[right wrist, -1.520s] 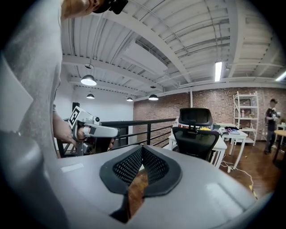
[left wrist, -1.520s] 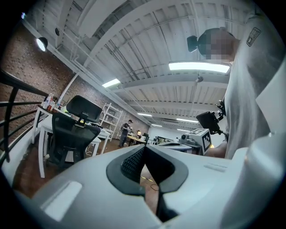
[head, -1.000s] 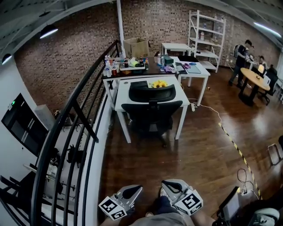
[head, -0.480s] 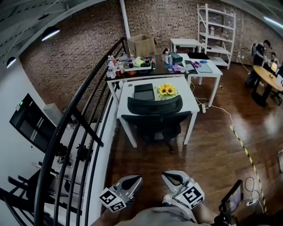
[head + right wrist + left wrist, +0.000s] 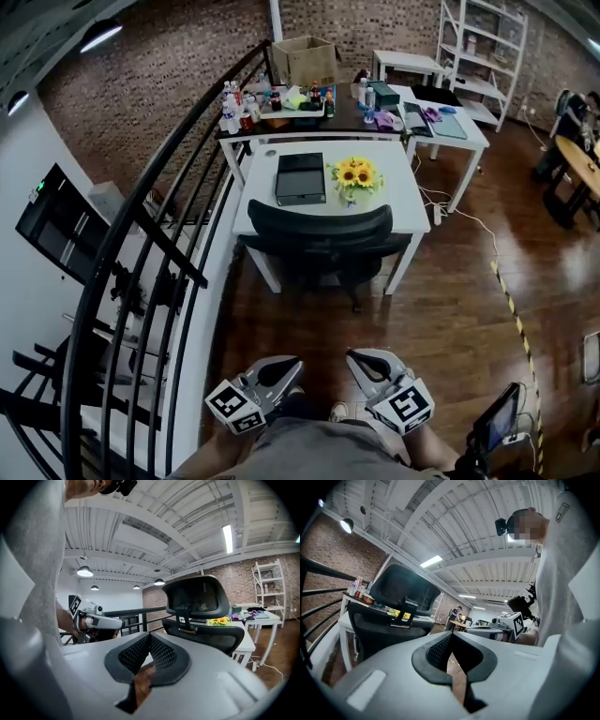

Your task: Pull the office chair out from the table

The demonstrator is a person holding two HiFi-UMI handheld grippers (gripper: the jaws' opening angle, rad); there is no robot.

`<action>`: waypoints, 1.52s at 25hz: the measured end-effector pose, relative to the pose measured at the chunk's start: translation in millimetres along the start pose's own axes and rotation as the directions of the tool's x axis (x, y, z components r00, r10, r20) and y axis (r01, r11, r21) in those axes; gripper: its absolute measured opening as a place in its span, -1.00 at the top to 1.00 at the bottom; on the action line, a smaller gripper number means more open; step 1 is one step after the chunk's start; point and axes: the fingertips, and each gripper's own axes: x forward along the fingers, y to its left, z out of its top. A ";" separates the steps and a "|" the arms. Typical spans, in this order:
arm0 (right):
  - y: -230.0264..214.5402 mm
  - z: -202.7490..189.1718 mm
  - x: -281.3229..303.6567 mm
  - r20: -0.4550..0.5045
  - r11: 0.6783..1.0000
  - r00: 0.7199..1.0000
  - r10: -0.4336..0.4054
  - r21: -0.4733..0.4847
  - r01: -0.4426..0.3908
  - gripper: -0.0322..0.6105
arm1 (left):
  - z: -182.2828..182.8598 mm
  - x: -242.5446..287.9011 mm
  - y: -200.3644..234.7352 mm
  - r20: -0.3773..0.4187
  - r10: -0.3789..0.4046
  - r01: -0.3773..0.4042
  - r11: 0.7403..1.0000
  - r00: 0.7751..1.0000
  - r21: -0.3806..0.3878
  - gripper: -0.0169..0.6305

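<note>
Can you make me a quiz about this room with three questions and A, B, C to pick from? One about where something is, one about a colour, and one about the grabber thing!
1. Where is the office chair?
A) tipped over on the floor
B) pushed in at the white table
C) on top of the table

2. What colour are the flowers on that table?
A) yellow
B) blue
C) purple

3. How are the left gripper's jaws?
A) wide open
B) shut on the chair
C) shut, with nothing between them

Answers:
1 B: its back stands upright right at the table's front edge.
2 A: the petals are yellow.
3 C: the pads meet, and the chair stands apart ahead of them.
</note>
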 end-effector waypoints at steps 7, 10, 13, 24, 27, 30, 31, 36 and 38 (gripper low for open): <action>-58.2 9.0 45.9 -0.024 0.997 0.997 -0.073 -0.007 0.073 0.88 | 24.4 38.4 71.7 0.006 -0.041 0.041 0.999 0.999 0.009 0.92; -79.6 18.3 64.4 -0.029 0.992 0.992 -0.124 -0.006 0.124 0.88 | 39.0 48.9 100.4 -0.001 -0.077 0.077 0.997 0.997 0.015 0.92; -100.5 27.2 82.7 -0.028 0.984 0.984 -0.177 -0.018 0.176 0.88 | 53.5 57.1 128.6 0.000 -0.105 0.105 0.994 0.994 0.027 0.92; -141.8 56.2 109.0 0.013 0.973 0.974 -0.226 -0.041 0.226 0.88 | 84.0 87.2 177.4 0.021 -0.127 0.126 0.991 0.992 0.043 0.92; -152.6 59.0 109.1 0.015 0.974 0.976 -0.217 -0.057 0.218 0.88 | 85.3 93.5 180.6 0.022 -0.116 0.115 0.993 0.993 0.035 0.92; -162.0 60.1 109.2 0.015 0.976 0.978 -0.208 -0.064 0.209 0.88 | 88.6 94.0 187.3 0.022 -0.092 0.090 0.995 0.996 0.051 0.92; -165.8 60.3 107.4 0.016 0.975 0.978 -0.210 -0.066 0.211 0.88 | 90.5 92.8 191.3 0.026 -0.076 0.075 0.996 0.997 0.057 0.92; -193.9 59.7 89.7 0.012 0.964 0.967 -0.255 -0.076 0.255 0.88 | 100.3 76.5 223.2 0.037 0.036 -0.041 0.992 0.999 0.119 0.92; -208.2 60.2 79.9 0.009 0.954 0.959 -0.283 -0.095 0.283 0.88 | 107.3 68.0 238.6 0.045 0.079 -0.084 0.987 0.996 0.137 0.92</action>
